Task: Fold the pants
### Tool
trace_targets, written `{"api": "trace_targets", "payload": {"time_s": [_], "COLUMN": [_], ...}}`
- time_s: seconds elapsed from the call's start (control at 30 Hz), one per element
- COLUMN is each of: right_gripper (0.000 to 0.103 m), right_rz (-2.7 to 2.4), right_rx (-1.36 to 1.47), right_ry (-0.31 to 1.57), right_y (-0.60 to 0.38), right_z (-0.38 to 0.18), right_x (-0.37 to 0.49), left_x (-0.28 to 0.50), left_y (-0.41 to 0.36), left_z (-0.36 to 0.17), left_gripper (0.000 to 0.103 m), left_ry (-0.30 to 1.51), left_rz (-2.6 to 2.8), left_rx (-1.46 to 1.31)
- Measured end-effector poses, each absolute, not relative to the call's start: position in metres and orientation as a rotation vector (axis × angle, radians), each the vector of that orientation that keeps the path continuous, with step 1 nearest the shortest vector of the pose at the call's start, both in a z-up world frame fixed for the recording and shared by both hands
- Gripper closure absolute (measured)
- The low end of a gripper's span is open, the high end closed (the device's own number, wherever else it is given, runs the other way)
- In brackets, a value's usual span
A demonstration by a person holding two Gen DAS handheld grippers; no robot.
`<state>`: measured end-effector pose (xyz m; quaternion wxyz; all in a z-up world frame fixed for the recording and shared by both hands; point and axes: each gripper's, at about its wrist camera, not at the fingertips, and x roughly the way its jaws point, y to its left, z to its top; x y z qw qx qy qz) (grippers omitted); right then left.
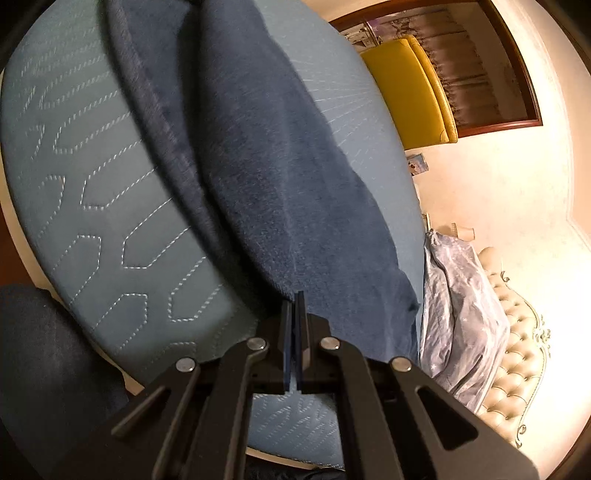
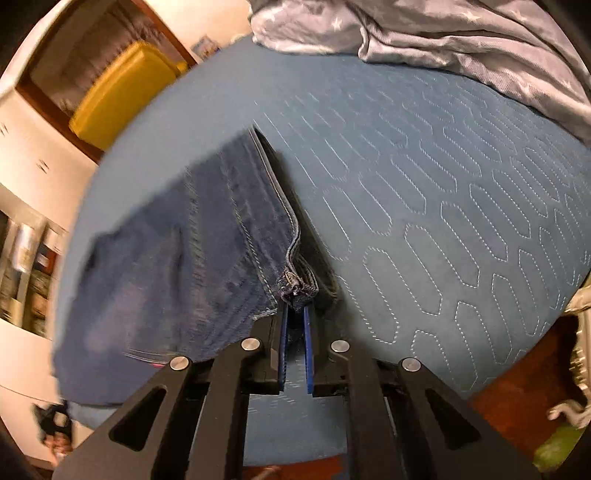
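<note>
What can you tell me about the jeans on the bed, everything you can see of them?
The jeans are dark blue denim with pale stitching along seams and hems. They lie on the blue quilted bedspread, partly lifted. The right gripper is shut on a stitched, frayed corner; the left gripper is shut on another edge.

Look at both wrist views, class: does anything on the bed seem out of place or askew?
Mostly tidy. Only the grey-blue duvet looks out of place, crumpled in a heap at the edge of the quilted blue mattress. The jeans are mid-fold, so their uneven lie is expected.
</note>
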<state>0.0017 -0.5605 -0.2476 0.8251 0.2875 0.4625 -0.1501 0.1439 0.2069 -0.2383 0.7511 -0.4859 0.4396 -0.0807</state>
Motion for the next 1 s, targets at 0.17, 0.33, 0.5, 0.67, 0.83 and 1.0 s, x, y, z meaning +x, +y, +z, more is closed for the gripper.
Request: {"api": "trace_targets", "payload": {"time_s": [0.17, 0.33, 0.5, 0.67, 0.83, 1.0], "right_gripper": [0.097, 0.097, 0.097, 0.097, 0.097, 0.096], "right_rz": [-0.383, -0.421, -0.448, -0.469, -0.484, -0.501], "right_rx": [0.466, 0.419, 0.388, 0.373, 0.356, 0.347], "right_ry": [1.012, 1.034, 1.048, 1.065, 1.074, 1.087], "right_y": [-0.54, -0.531, -0.52, -0.517, -0.516, -0.514], "right_z": [-0.246, -0.25, -0.252, -0.252, -0.251, -0.252], "right_x": [0.016, 0.029, 0.026, 0.028, 0.03, 0.033], "left_x": [0.156, 0.188, 0.219, 0.267, 0.322, 0.32], "left_y": [0.231, 0.267, 0.306, 0.324, 0.218, 0.118], "left_z": [-0.242, -0.249, -0.233, -0.224, -0.186, -0.207], "left_gripper": [0.075, 0.075, 0.066, 0.067, 0.088, 0.074], "left_ry": [0.873, 0.822, 0.734, 0.768, 0.916, 0.916], "left_rz": [-0.201, -0.191, -0.114, -0.058, 0.125, 0.054], "left_rx": [-1.113, -1.169, -1.154, -1.074, -0.176, 0.412]}}
